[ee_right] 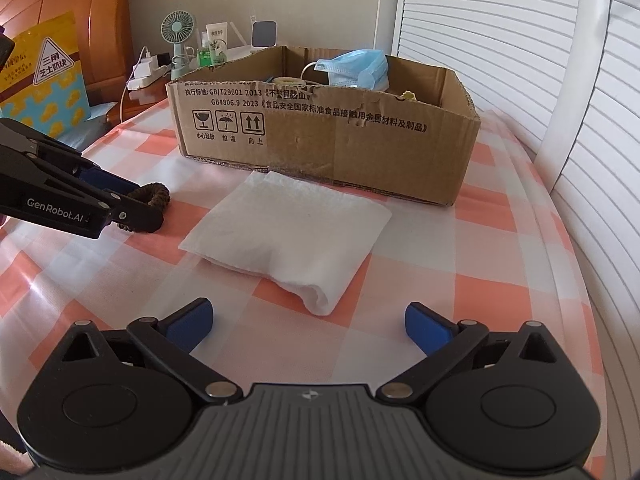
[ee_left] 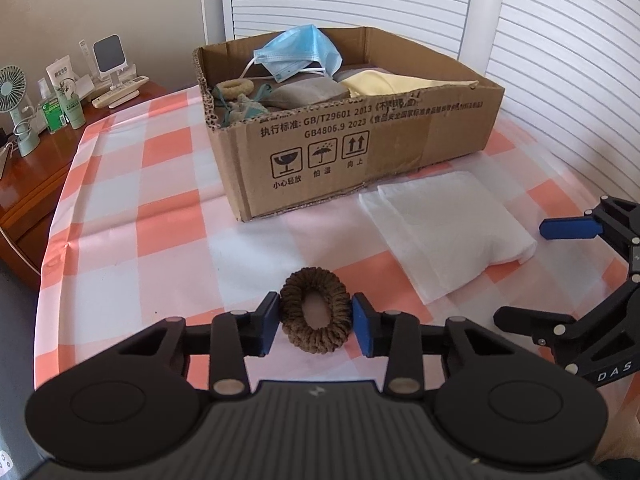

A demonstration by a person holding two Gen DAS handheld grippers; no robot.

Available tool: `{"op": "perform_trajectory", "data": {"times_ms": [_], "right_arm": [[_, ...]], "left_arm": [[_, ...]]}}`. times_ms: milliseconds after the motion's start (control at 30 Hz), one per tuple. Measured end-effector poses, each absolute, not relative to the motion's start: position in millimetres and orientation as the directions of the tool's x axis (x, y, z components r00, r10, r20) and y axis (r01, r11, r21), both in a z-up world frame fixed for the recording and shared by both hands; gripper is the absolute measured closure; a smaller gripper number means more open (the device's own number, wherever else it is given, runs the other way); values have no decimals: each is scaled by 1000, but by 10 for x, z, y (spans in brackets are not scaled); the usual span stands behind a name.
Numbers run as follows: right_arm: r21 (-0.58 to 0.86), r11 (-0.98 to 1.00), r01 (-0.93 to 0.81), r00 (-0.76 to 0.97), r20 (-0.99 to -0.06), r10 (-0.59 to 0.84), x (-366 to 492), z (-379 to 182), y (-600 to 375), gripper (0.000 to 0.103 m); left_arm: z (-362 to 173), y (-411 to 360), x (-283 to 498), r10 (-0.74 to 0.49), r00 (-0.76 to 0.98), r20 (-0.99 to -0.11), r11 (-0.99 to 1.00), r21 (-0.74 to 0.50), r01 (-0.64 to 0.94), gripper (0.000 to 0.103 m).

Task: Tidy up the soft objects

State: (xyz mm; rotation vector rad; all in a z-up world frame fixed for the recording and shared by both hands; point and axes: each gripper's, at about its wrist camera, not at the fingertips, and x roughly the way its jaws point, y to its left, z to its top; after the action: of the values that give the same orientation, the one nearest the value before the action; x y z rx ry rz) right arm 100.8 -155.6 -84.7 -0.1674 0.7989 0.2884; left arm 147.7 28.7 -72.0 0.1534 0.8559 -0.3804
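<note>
A brown knitted hair tie (ee_left: 312,280) lies on the pink checked cloth (ee_left: 160,200). My left gripper (ee_left: 316,320) has both blue pads against its sides, squeezing it into an oval. From the right wrist view the hair tie (ee_right: 158,192) shows at the left gripper's (ee_right: 140,204) tip. A folded white cloth (ee_left: 444,224) (ee_right: 288,232) lies in front of the cardboard box (ee_left: 360,136) (ee_right: 320,140). My right gripper (ee_right: 310,324) (ee_left: 536,272) stands wide open just short of the white cloth, nothing between its fingers. The box holds a blue face mask (ee_left: 296,54) (ee_right: 356,66), a yellow cloth (ee_left: 384,84), a grey cloth (ee_left: 308,92) and a beige hair tie (ee_left: 236,88).
A wooden nightstand (ee_left: 52,152) at the left carries a small fan (ee_left: 12,96) (ee_right: 178,28), bottles and a charger. White louvered doors (ee_left: 560,60) rise behind and to the right. The checked surface drops off at its left edge.
</note>
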Motion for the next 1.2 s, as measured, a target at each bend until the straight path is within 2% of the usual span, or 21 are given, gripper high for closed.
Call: {"op": "perform_trajectory", "data": {"times_ms": [500, 833, 1200], "right_arm": [[20, 920, -391, 552, -794, 253, 1380, -751, -1247, 0], [-16, 930, -368, 501, -845, 184, 1649, -727, -1064, 0], [-37, 954, -299, 503, -855, 125, 1934, -762, -969, 0]], "left_arm": [[-718, 459, 1380, -244, 600, -762, 944, -44, 328, 66], [-723, 564, 1387, -253, 604, -756, 944, -55, 327, 66], [-725, 600, 1390, -273, 605, -748, 939, -72, 335, 66]]}}
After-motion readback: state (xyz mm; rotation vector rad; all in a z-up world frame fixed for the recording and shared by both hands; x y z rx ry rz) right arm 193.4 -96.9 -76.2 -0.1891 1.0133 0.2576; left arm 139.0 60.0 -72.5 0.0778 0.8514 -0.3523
